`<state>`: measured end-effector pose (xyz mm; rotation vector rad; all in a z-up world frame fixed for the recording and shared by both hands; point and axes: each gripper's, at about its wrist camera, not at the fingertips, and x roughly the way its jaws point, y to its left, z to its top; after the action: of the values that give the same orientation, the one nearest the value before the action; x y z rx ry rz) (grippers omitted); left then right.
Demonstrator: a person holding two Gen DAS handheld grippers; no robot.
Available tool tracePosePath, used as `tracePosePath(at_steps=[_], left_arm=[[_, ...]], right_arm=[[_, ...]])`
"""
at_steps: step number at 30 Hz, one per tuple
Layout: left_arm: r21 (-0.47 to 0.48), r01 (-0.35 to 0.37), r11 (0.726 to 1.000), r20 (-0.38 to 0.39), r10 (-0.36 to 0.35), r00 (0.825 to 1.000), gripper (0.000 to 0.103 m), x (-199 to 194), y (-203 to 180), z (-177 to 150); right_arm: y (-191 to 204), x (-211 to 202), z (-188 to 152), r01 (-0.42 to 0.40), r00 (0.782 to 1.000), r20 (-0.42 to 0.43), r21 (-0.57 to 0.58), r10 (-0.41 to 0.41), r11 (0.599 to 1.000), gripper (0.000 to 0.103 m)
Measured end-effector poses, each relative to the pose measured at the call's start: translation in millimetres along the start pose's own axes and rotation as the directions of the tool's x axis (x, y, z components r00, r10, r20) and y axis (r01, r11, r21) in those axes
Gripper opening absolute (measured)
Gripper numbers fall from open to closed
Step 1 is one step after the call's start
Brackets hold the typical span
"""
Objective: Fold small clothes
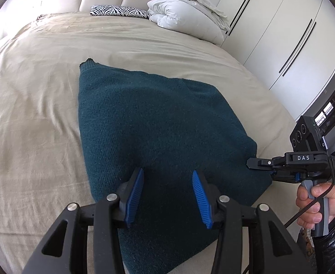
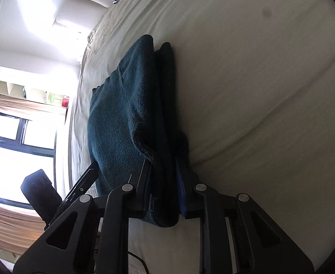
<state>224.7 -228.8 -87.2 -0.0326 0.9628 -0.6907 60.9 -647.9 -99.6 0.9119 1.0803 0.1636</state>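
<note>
A dark teal knit garment (image 1: 149, 118) lies folded in layers on the beige bed. My left gripper (image 1: 167, 173) is open just above its near edge, blue pads (image 1: 134, 194) apart, holding nothing. My right gripper (image 1: 253, 163) comes in from the right, rolled on its side, and is shut on the garment's right edge. In the right wrist view the right gripper (image 2: 164, 166) clamps the stacked teal layers (image 2: 121, 105) between its fingers.
The beige bed sheet (image 1: 35, 105) spreads left and far. A zebra-print pillow (image 1: 119, 11) and a folded white duvet (image 1: 185, 13) lie at the headboard. White wardrobe doors (image 1: 281, 34) stand on the right. A window (image 2: 19, 143) shows in the right wrist view.
</note>
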Motion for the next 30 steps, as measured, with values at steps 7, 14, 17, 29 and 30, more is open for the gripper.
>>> tracePosePath(at_steps=[7, 14, 17, 29, 30], left_arm=[[0.072, -0.055, 0.996, -0.027, 0.057, 0.998, 0.047, 6, -9, -2], [0.097, -0.088, 0.991, -0.036, 0.092, 0.995, 0.047, 12, -15, -1], [0.104, -0.097, 0.990, -0.040, 0.101, 0.994, 0.047, 13, -17, -1], [0.116, -0.106, 0.988, -0.047, 0.112, 0.993, 0.047, 18, -18, -3], [0.118, -0.109, 0.987, -0.048, 0.115, 0.992, 0.047, 18, -18, -3]], right_arm=[[-7, 19, -15, -0.066, 0.998, 0.021, 0.077, 0.065, 0.995, 0.017], [39, -48, -8, -0.109, 0.984, 0.135, -0.041, 0.114, 0.993, 0.020], [47, -39, 3, -0.151, 0.983, 0.101, -0.062, 0.156, 0.987, 0.020], [25, -18, -20, -0.188, 0.978, 0.092, -0.011, 0.188, 0.982, 0.011], [32, -22, -25, -0.212, 0.972, 0.094, -0.032, 0.215, 0.977, 0.011]])
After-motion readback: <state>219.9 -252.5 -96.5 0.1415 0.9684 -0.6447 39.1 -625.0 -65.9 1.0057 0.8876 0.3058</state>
